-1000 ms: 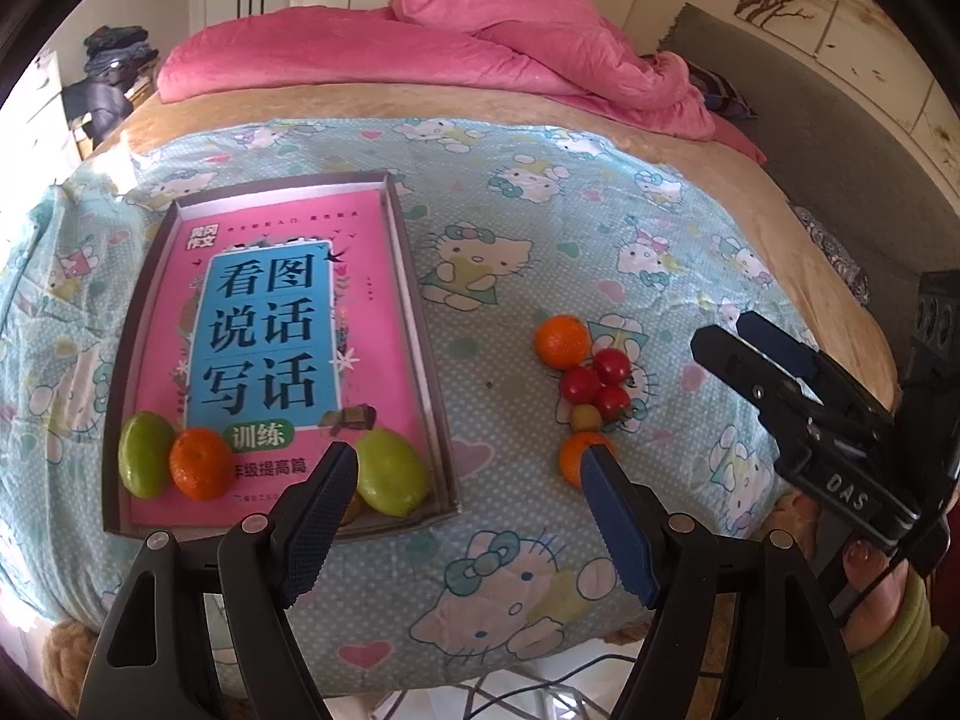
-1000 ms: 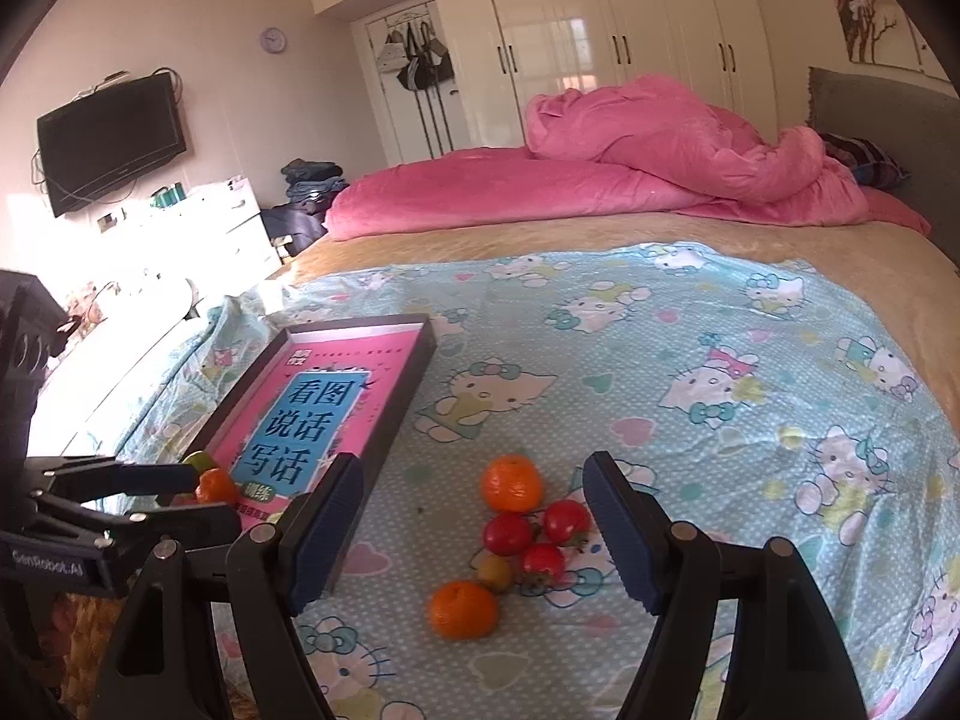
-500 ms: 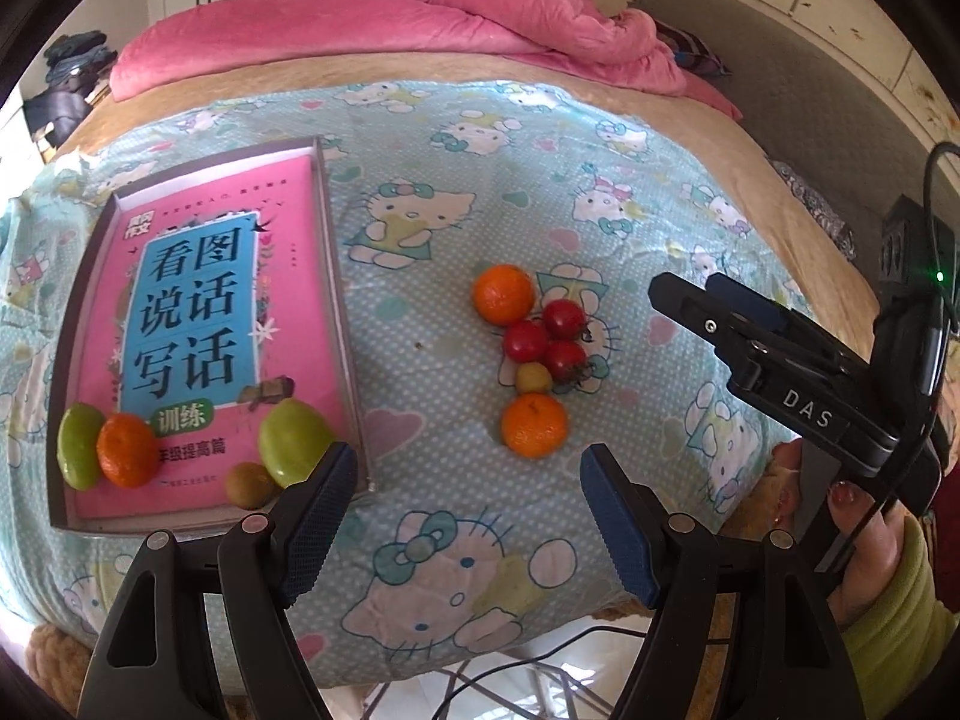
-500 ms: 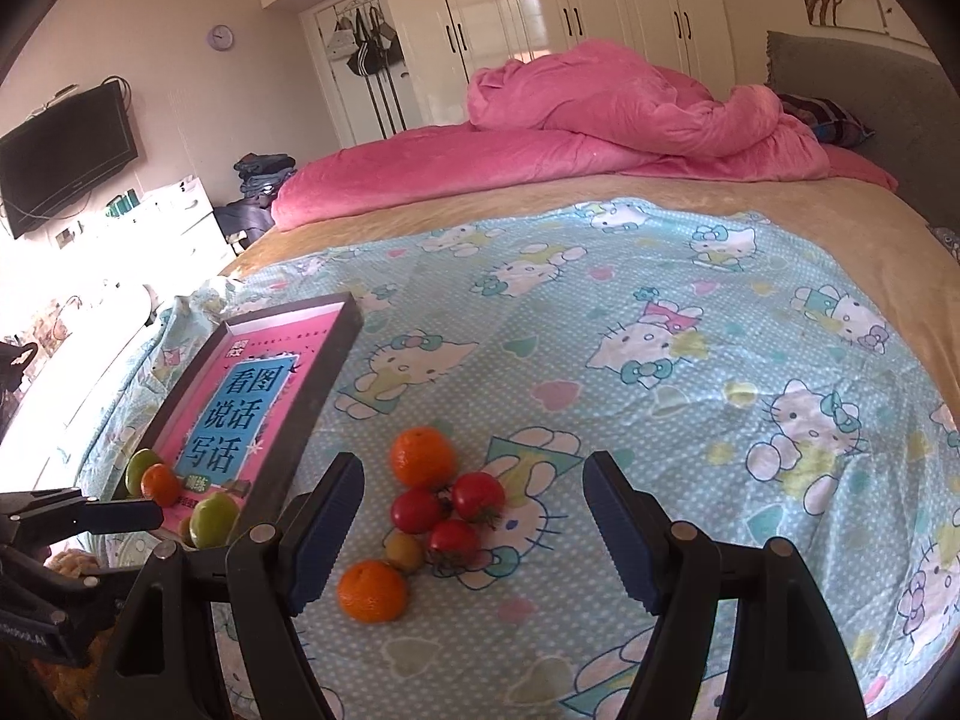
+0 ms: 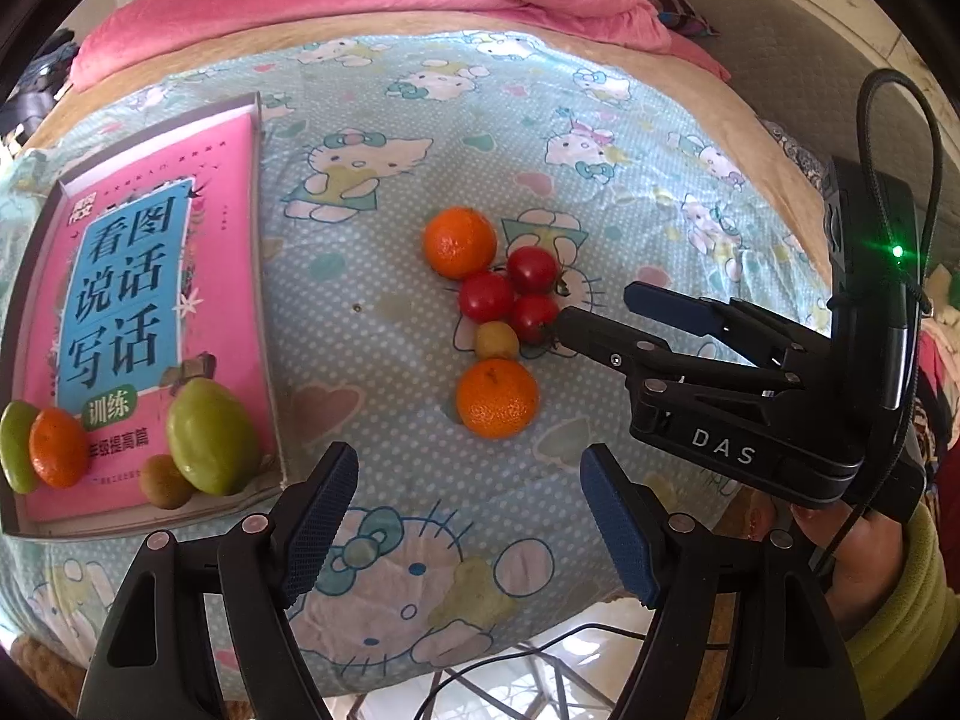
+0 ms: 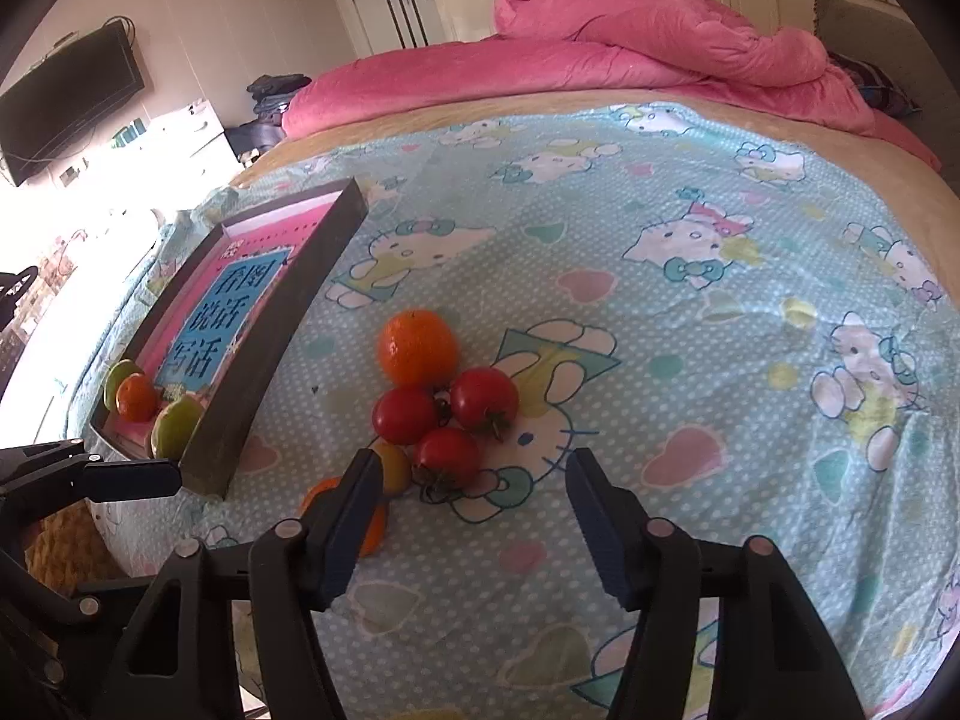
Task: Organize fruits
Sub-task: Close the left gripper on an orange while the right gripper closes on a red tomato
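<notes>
Partway done: four fruits sit in the dark rectangular tray [image 5: 262,276] left of the fingers, six remain clustered on the cartoon-print bedsheet [image 5: 384,138]; right gripper [image 6: 474,516] closing, still empty, toward the nearest small red tomato [image 6: 447,456]; left gripper [image 5: 468,528] released, empty.

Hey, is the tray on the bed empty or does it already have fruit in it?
Not empty. The tray holds a pink book with two green fruits, an orange and a small brown fruit at its near end.

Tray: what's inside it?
The tray holds a pink book with two green fruits, an orange and a small brown fruit on it. The tray's floor is covered.
</notes>
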`<state>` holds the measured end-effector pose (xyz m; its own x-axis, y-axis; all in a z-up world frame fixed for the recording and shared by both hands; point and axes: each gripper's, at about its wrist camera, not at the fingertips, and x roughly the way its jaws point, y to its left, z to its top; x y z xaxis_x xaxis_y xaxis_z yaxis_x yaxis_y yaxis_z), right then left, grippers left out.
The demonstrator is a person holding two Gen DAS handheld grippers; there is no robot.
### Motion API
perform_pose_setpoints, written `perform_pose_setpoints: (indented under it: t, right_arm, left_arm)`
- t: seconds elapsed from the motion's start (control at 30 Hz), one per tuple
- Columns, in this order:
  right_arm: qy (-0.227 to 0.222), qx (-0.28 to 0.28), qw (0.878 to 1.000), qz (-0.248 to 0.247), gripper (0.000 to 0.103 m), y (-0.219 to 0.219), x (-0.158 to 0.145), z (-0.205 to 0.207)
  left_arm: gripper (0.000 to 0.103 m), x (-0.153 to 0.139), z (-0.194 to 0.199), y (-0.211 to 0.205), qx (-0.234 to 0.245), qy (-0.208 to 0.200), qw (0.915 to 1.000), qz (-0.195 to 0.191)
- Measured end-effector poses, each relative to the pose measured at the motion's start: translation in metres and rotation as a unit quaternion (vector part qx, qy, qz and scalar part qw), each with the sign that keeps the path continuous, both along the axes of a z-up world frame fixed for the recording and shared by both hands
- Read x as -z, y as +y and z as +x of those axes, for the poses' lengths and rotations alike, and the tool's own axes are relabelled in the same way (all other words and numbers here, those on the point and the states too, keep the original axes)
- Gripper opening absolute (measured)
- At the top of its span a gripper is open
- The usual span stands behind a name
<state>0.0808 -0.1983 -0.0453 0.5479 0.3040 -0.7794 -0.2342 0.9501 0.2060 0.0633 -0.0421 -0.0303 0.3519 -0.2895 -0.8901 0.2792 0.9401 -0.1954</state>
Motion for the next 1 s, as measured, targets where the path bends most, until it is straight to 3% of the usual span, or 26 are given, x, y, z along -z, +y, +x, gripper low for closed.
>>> perform_pose_setpoints:
  t: [0.17, 0.27, 0.63, 1.0]
  right_arm:
    - [0.009, -0.012, 1.0, 0.013, 0.053, 0.0, 0.007, 0.003]
    - [0.019, -0.02, 1.0, 0.012, 0.043, 0.004, 0.013, 0.004]
    - [0.028, -0.034, 0.999, 0.012, 0.038, 0.012, 0.023, 0.014]
    - [0.043, -0.03, 0.997, 0.054, 0.034, 0.003, 0.031, 0.027]
  left_arm:
    - [0.078, 0.009, 0.004, -0.001, -0.001, 0.007, 1.0, 0.005]
    - [0.078, 0.012, 0.006, 0.0, -0.001, 0.011, 0.9999, 0.005]
    - [0.076, 0.02, 0.013, -0.007, 0.012, 0.011, 0.9999, 0.004]
    - [0.074, 0.033, 0.028, -0.02, 0.021, 0.013, 0.9996, 0.017]
